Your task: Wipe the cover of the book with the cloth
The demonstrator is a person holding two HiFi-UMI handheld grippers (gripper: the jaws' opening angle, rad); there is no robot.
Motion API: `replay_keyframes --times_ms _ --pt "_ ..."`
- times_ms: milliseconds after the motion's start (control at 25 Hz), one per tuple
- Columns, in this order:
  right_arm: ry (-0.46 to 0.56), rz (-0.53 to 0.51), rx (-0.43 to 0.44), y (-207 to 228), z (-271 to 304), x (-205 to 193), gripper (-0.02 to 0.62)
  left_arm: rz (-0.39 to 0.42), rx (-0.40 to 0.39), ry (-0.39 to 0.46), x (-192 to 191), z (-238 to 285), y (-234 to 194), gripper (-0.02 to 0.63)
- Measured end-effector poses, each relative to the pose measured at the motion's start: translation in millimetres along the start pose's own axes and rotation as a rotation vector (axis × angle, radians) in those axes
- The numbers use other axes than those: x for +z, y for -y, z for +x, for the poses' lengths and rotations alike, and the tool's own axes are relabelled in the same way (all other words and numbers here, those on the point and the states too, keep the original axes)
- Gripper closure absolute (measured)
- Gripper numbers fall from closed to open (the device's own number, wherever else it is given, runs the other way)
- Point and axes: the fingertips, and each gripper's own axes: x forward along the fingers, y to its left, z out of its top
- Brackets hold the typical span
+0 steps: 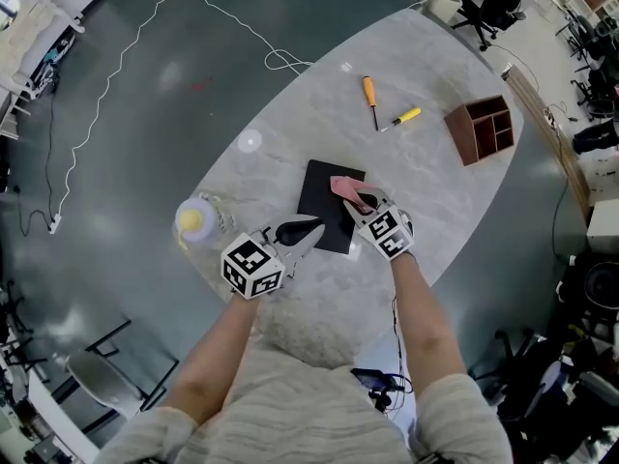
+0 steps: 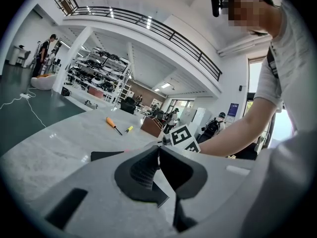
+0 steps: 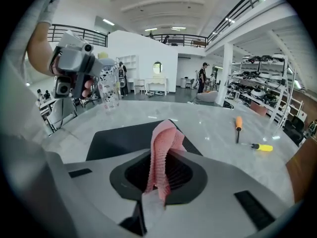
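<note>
Centrally, flat matte-black book [image 1: 324, 199] on pale marbled oval table [image 1: 290, 133], pink ribbed cloth [image 3: 162, 148] pinched in right gripper's [image 3: 157, 180] closed jaws, draped over the cover's far corner, left gripper [image 2: 159, 150] jaws together, empty, at book's near edge, orange-handled screwdriver [image 1: 368, 93] beyond.

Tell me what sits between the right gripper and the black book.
The pink cloth, pinched by the right gripper, over the black book; the right gripper view shows it.

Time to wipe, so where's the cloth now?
Head view, centre: the cloth is pinched in the right gripper, over the book's far right corner.
</note>
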Motion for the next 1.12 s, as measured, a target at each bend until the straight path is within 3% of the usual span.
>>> replay_keyframes --times_ms 560,1120 --pt "0.004 0.020 0.131 -78.9 -27.5 -18.5 0.548 0.017 -0.019 -0.012 -3.6 -4.8 21.6 0.588" --pt "-0.016 0.055 0.157 -131.2 -46.2 -39.8 0.548 0.032 -0.021 -0.007 -14.6 -21.4 48.5 0.588"
